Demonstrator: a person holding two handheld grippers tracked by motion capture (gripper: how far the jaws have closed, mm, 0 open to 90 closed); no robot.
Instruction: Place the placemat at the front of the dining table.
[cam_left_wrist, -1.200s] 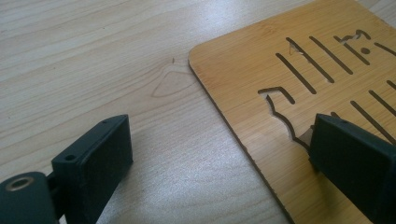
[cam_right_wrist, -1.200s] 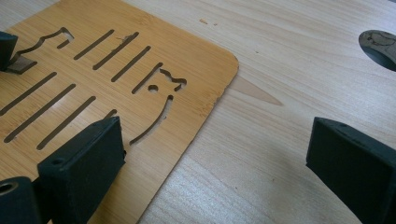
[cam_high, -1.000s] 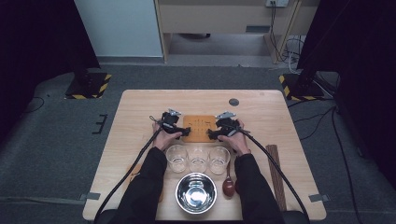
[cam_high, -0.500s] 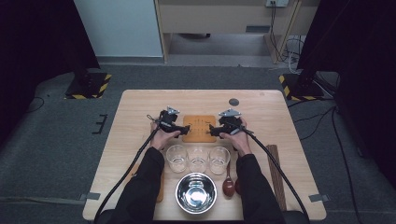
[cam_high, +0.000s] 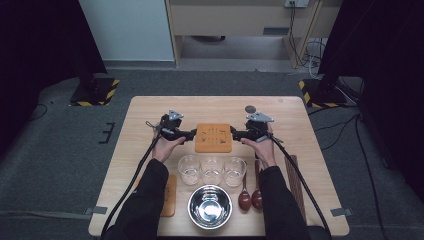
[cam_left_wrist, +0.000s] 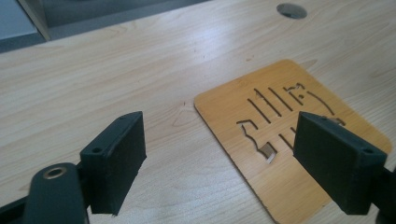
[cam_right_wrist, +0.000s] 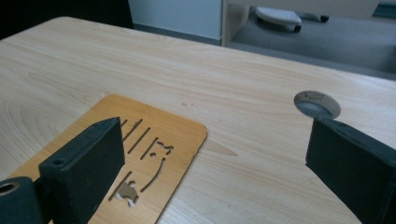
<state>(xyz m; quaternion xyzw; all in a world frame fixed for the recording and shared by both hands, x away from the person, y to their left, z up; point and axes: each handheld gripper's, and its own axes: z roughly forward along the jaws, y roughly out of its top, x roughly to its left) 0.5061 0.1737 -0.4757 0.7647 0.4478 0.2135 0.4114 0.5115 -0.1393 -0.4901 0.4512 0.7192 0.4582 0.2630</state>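
Observation:
A thin wooden coaster (cam_high: 213, 137) with cut-out lines lies flat on the table (cam_high: 150, 115). My left gripper (cam_high: 191, 134) hovers at its left edge and my right gripper (cam_high: 234, 133) at its right edge, both pointing inward at it. In the left gripper view the left gripper (cam_left_wrist: 219, 140) is open above the coaster (cam_left_wrist: 275, 177); its jaws have just been closing a little, with nothing between them. In the right gripper view the right gripper (cam_right_wrist: 217, 144) stands wide open above the coaster (cam_right_wrist: 182, 130), holding nothing.
Three clear glasses (cam_high: 211, 170) stand in a row in front of the coaster, with a steel bowl (cam_high: 210, 206) nearer the person. Two wooden spoons (cam_high: 251, 195) and a dark strip (cam_high: 295, 182) lie at the right, a second coaster (cam_high: 170, 195) at the left. A cable hole (cam_high: 250, 108) lies behind.
Both grippers have lifted a little off the table at the coaster's two sides. The coaster has stayed flat where it was.

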